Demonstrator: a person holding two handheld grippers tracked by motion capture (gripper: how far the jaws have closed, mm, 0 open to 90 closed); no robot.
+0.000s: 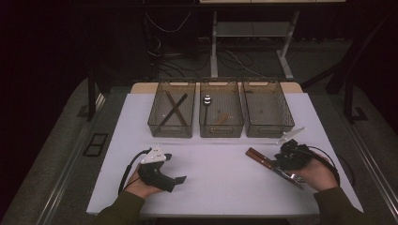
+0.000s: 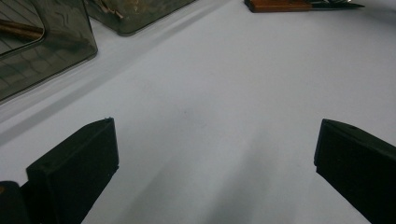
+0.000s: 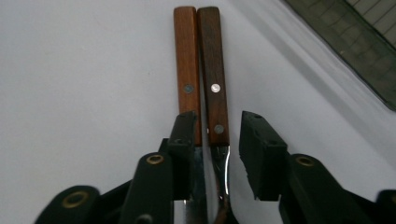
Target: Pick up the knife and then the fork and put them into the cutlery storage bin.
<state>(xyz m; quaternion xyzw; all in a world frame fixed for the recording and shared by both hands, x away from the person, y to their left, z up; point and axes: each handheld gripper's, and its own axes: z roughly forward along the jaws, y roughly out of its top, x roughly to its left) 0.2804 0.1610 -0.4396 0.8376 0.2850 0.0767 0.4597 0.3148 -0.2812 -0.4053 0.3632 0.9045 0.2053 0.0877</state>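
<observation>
1. The left gripper (image 1: 174, 168) rests low on the white table (image 1: 220, 173), near the front edge on the left side. In the left gripper view its two black jaws stand wide apart, released, with only bare table between them.
2. The right gripper (image 1: 277, 161) is held near the front on the right side, over two pieces of wooden-handled cutlery (image 3: 201, 74) that lie side by side on the table (their handles are touching along the length).
3. In the right gripper view the jaws are partly open and stand on both sides of the place where the handles meet the metal. The left jaw lies over the edge of the left handle and the right jaw is clearly apart from the right handle, so the pads are not pressing on the cutlery.
4. In the high view the metal ends of the cutlery point toward the person's right hand (image 1: 319, 174) and the brown handles point toward the middle of the table.
5. Farther back, three clear bins stand in a row: the left bin (image 1: 172, 108) holds two crossed dark sticks, the middle bin (image 1: 221, 110) holds a spoon (image 1: 206, 104), and the right bin (image 1: 266, 108) is just beside it.
</observation>
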